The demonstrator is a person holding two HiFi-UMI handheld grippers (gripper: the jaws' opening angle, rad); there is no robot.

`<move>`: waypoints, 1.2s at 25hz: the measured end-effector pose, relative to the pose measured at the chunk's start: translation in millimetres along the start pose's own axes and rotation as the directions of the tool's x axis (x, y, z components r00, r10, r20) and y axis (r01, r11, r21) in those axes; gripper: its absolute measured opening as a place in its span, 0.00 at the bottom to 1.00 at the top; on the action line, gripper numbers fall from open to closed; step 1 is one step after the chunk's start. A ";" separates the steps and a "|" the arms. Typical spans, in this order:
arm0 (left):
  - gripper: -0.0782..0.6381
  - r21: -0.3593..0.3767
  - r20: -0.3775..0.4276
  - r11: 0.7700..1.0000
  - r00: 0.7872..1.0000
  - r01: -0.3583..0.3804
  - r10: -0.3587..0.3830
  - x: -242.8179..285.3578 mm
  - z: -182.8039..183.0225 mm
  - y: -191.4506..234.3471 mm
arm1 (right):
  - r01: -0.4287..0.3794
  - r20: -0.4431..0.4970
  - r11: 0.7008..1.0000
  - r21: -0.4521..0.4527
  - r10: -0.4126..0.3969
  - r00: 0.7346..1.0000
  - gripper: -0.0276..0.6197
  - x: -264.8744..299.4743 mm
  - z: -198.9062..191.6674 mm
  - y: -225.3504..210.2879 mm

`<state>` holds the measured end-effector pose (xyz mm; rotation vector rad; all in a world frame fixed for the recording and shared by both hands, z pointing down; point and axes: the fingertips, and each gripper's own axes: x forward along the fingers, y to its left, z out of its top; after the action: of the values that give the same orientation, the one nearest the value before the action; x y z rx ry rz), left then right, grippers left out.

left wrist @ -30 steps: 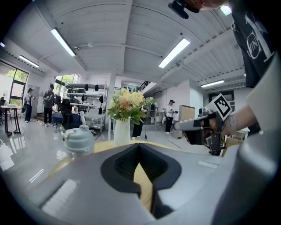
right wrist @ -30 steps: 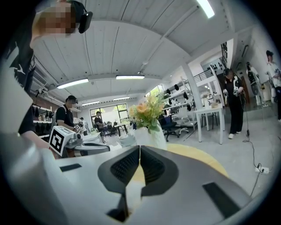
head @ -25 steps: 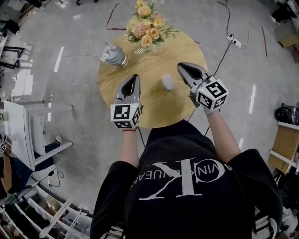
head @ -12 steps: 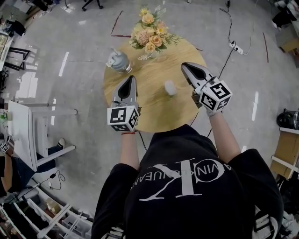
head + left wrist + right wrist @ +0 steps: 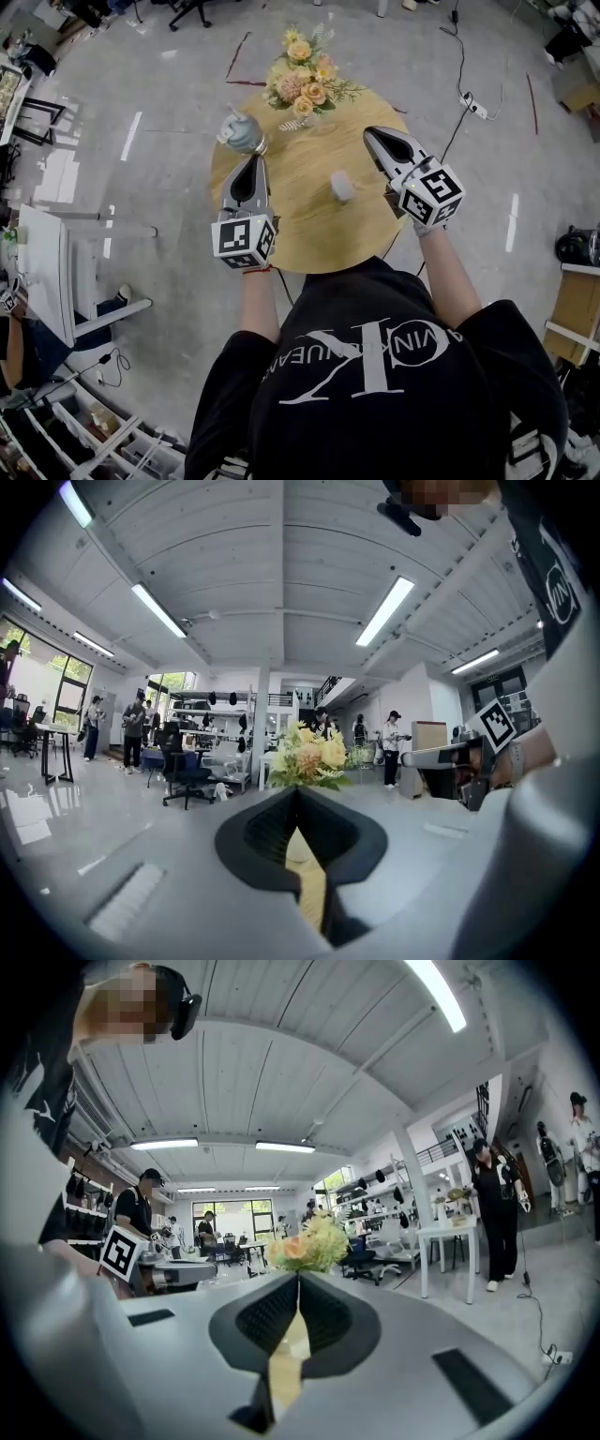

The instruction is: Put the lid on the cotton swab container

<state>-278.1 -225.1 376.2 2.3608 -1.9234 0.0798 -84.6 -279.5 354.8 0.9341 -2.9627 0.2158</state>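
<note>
Head view: container (image 5: 342, 187) well inside tabletop (image 5: 309, 230)

Matt wood-grain table (image 5: 309, 230), glossy grey floor (image 5: 159, 141), smooth white container (image 5: 342, 187)

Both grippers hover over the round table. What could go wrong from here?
The left gripper and right gripper are both shut: reaching in like that could tip the small white container. The left gripper's tip sits close to the grey pot, so a forward reach might bump it.

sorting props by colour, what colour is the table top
Light tan wood grain on the table; it shows best in the head view.
</note>
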 end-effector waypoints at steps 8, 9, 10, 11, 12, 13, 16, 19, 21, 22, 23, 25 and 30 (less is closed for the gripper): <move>0.12 -0.009 0.028 1.000 0.999 -0.029 0.029 -0.6 13.5 9.5 | 0.011 0.037 1.000 -0.019 -0.010 0.999 0.07 0.4 14.2 -4.5; 0.13 -0.010 0.032 0.999 0.999 -0.033 0.033 -1.4 15.0 10.4 | 0.010 0.039 1.000 -0.021 -0.009 0.999 0.07 0.5 15.0 -4.3; 0.12 -0.011 0.037 0.999 0.999 -0.038 0.038 -2.0 16.7 11.4 | 0.009 0.041 1.000 -0.023 -0.008 0.999 0.07 0.8 16.1 -4.1; 0.12 -0.012 0.041 0.999 0.998 -0.043 0.044 -2.4 18.5 12.4 | 0.009 0.043 1.000 -0.026 -0.008 0.999 0.07 1.1 17.5 -4.3; 0.12 -0.011 0.044 0.999 0.998 -0.048 0.049 -2.4 20.3 13.2 | 0.008 0.045 1.000 -0.029 -0.007 0.999 0.07 1.6 19.3 -4.7; 0.13 -0.008 0.047 0.999 0.998 -0.051 0.051 -2.3 22.0 13.9 | 0.008 0.047 0.999 -0.033 -0.006 0.999 0.07 2.1 21.2 -5.3; 0.12 -0.001 0.052 0.998 0.997 -0.057 0.057 -3.5 25.6 15.0 | 0.010 0.056 0.999 -0.045 -0.008 0.998 0.07 2.4 27.4 -6.4; 0.12 -0.007 0.062 0.997 0.995 -0.072 0.072 -7.6 27.0 17.7 | 0.014 0.067 0.999 -0.053 -0.010 0.998 0.07 2.2 31.1 -6.3; 0.12 -0.013 0.064 0.997 0.995 -0.079 0.080 -8.7 26.8 19.5 | 0.014 0.071 0.998 -0.056 -0.010 0.997 0.07 2.6 31.7 -6.6; 0.13 -0.013 0.063 0.997 0.995 -0.080 0.081 -8.4 26.9 19.9 | 0.014 0.072 0.998 -0.057 -0.010 0.997 0.07 2.8 31.9 -7.3; 0.12 -0.011 0.063 0.997 0.995 -0.081 0.081 -8.0 27.2 20.2 | 0.015 0.073 0.998 -0.058 -0.011 0.997 0.07 3.0 32.3 -8.1; 0.12 -0.003 0.063 0.997 0.995 -0.083 0.083 -7.4 28.5 20.3 | 0.018 0.074 0.998 -0.061 -0.013 0.997 0.07 3.4 33.6 -9.7; 0.12 0.010 0.069 0.995 0.993 -0.102 0.101 -10.1 30.5 21.2 | 0.025 0.077 0.997 -0.067 -0.020 0.997 0.07 2.2 36.4 -11.5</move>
<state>-301.6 -222.7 345.8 2.3021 -2.0794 0.0196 -79.2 -295.2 320.3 0.9886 -3.0050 0.0803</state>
